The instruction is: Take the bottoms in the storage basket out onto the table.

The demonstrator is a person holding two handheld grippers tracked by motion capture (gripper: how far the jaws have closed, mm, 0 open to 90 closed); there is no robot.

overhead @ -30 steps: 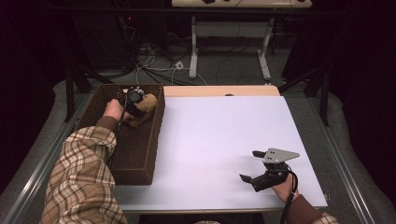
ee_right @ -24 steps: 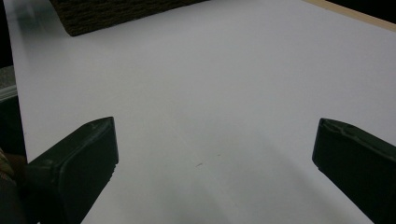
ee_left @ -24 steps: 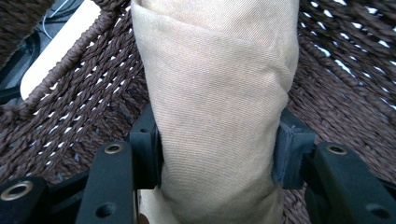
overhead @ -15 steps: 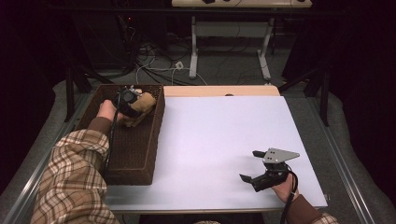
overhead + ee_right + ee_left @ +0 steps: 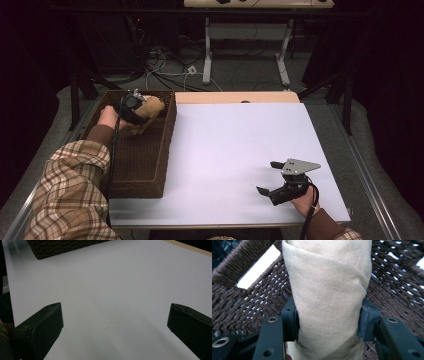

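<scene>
Nearest the person, the right tongs [image 5: 274, 184] rest low at the near right of the white bench [image 5: 235, 150], their jaws spread wide with nothing between them; in the right gripper view only bare bench surface lies between the two black pads.

Farther off and to the left, a dark woven basket [image 5: 145, 165] sits on the bench's left edge. Above its far end the left tongs [image 5: 142, 111] are clamped on a beige cloth bundle [image 5: 150, 107], held at about the height of the basket's rim. In the left gripper view the cloth bundle [image 5: 327, 297] stands between the two pads, which press on it from both sides around its lower middle, and the fabric bulges slightly above the pinch.

The bundle looks like rolled or folded woven fabric: light, soft and easily squeezed, not fragile. The weave should give good friction, so slipping is unlikely while the squeeze holds. The greater risk is that the roll loosens, since an overlapping fold runs diagonally across its front and a free edge could droop or catch on the basket's wicker. Holding across the thick middle, as now, keeps the layers pinned together; a grip near one end would likely let the rest sag or unroll.

Beyond the bench lie table legs and cables on the floor.
</scene>
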